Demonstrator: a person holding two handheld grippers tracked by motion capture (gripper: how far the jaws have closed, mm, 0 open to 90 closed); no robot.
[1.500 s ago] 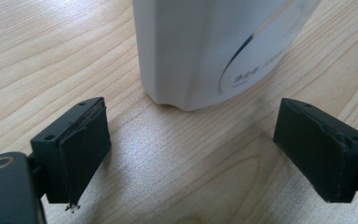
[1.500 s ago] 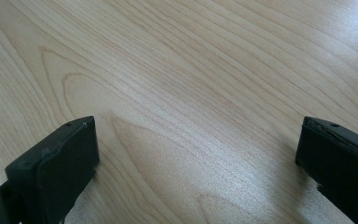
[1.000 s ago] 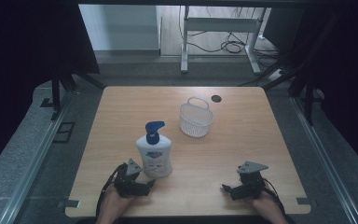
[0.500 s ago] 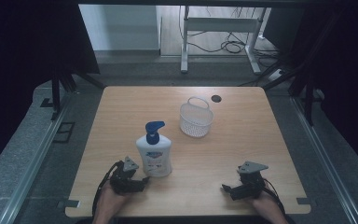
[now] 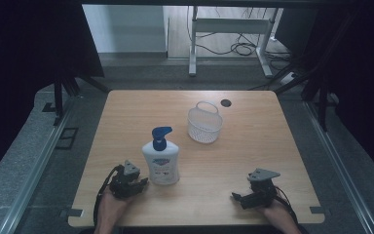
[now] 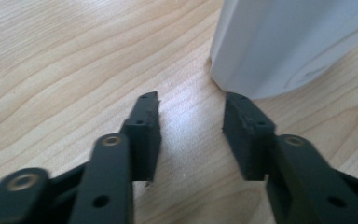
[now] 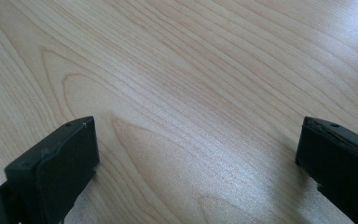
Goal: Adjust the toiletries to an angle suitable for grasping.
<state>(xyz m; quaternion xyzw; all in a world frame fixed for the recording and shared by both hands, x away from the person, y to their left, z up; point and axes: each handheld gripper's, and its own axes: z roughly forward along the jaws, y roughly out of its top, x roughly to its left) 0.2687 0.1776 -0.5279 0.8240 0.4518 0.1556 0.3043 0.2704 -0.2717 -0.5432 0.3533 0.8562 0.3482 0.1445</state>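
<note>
Pump bottle point(image 5: 161, 161): white, with a blue pump head, standing upright on the wooden table point(image 5: 253, 146) near the front edge, toward the person's left. In the left gripper view its white base point(image 6: 279, 42) sits just past the jaw tips and off to one side, not between them.

Left gripper point(image 5: 135, 183): low on the table just beside the bottle's base. Its jaws have just been closing and now stand partly apart, with nothing between them, only bare wood. It grasps nothing.

Right gripper point(image 5: 241, 197): resting near the front right of the table, well apart from the bottle. Its jaws stand wide over bare wood; released and empty.

Risk, missed grip: the bottle lies outside the narrowed gap, so closing further here would likely catch nothing.

Risk, tipping: the bottle is tall and the gripper sits low by its foot. A jaw tip nudging the base sideways could slide it or knock it over.

Risk, poor fit: the bottle's body looks wider than the present gap, so I judge the jaws must reopen before they can go around it.

Basket point(image 5: 205, 126): a small white wire basket with a handle, behind the bottle toward the table's middle, well apart from both grippers. It looks empty.

Pump bottle contents: the body is opaque, so I cannot tell how full it is.
</note>
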